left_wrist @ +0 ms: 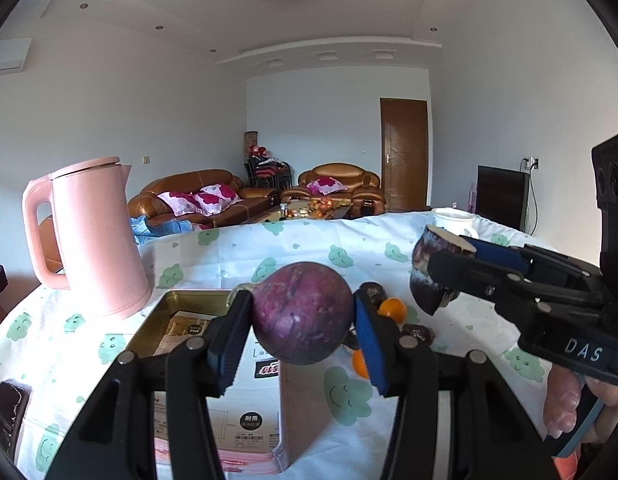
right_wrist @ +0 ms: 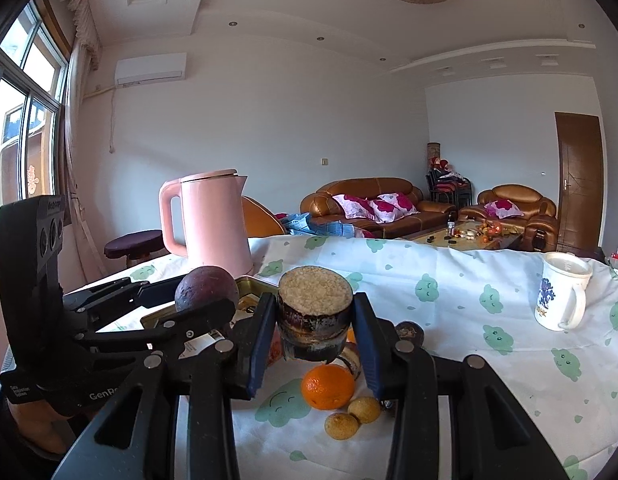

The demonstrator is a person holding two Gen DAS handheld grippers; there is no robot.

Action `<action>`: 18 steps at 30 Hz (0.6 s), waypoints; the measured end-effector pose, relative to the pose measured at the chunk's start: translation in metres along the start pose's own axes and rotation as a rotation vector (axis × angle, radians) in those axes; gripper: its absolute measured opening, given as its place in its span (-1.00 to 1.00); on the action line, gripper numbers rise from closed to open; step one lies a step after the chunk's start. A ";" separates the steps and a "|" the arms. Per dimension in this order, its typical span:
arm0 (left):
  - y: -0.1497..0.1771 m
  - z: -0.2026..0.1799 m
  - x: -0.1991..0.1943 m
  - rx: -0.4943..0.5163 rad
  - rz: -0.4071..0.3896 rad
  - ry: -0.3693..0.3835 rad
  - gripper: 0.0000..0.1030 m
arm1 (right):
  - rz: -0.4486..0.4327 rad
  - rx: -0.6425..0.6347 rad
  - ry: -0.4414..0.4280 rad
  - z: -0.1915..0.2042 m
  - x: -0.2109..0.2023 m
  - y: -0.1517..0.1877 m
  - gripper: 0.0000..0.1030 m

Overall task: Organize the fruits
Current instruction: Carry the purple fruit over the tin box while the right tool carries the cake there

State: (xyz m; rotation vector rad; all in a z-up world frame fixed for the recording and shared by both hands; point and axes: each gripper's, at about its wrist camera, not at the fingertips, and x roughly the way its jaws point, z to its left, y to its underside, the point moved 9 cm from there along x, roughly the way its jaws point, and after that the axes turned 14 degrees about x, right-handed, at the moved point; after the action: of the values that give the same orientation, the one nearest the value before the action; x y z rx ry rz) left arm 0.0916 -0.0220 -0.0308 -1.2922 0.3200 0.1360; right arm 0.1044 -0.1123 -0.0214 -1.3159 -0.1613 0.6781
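Centrally, a round purple fruit [left_wrist: 305,314] sits clamped in the left gripper [left_wrist: 303,320] above a metal tin [left_wrist: 181,300]; at frame right, the right gripper [right_wrist: 315,320] clamps a cut fruit piece [right_wrist: 315,312] over an orange [right_wrist: 328,387] on the tablecloth [right_wrist: 449,340].

Behind your table you see brown leather sofas [right_wrist: 365,204], a wooden door [right_wrist: 580,180], white walls and a sunlit window [right_wrist: 25,120].
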 end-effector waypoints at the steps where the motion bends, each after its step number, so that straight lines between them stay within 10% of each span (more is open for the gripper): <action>1: 0.001 0.003 0.001 -0.006 0.003 -0.003 0.02 | 0.004 -0.005 -0.002 0.002 0.003 -0.001 -0.21; 18: 0.031 0.074 0.019 -0.106 0.118 -0.041 0.02 | 0.121 -0.007 -0.051 0.029 0.061 -0.002 -0.21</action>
State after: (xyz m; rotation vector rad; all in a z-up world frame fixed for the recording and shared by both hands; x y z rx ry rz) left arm 0.1125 0.0562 -0.0475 -1.3738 0.3583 0.2822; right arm 0.1398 -0.0548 -0.0280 -1.3234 -0.1260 0.8150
